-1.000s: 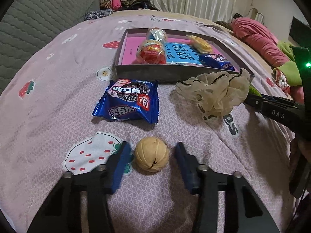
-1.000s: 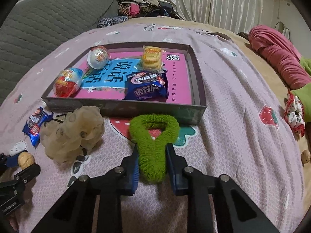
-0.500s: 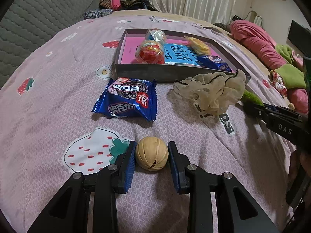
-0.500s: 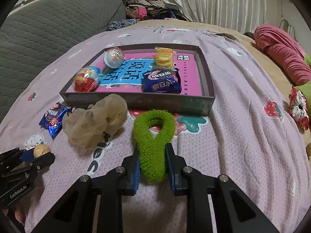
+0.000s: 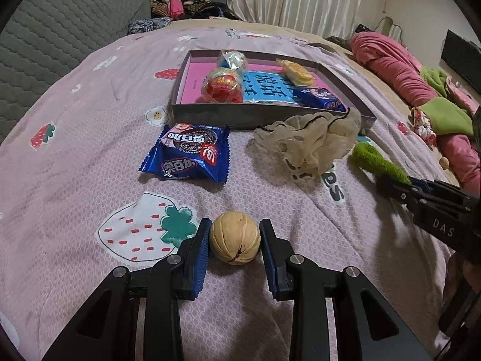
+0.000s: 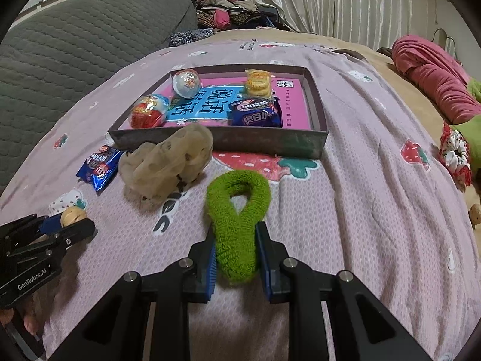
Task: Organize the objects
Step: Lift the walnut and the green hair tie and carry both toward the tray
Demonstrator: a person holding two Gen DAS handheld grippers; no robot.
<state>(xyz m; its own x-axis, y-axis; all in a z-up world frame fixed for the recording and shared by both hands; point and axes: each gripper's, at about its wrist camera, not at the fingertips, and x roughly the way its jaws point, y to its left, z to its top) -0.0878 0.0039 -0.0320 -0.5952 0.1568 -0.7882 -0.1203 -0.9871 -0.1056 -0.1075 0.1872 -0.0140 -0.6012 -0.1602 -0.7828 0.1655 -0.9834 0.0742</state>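
Underneath, a strawberry-print bedspread [image 5: 75, 138] — left claw [image 5: 234, 242] pinching a walnut [image 5: 234, 243], right claw [image 6: 235, 254] a green scrunchie [image 6: 237, 210].

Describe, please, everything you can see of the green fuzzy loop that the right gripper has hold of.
The green fuzzy loop looks like a soft chenille hair tie in bright lime. The right gripper is shut on its near end, squeezing that end flat, so the free end opens into a teardrop ring towards the tray. It lies over the pink bedspread, beside the beige mesh scrunchie, apart from it.
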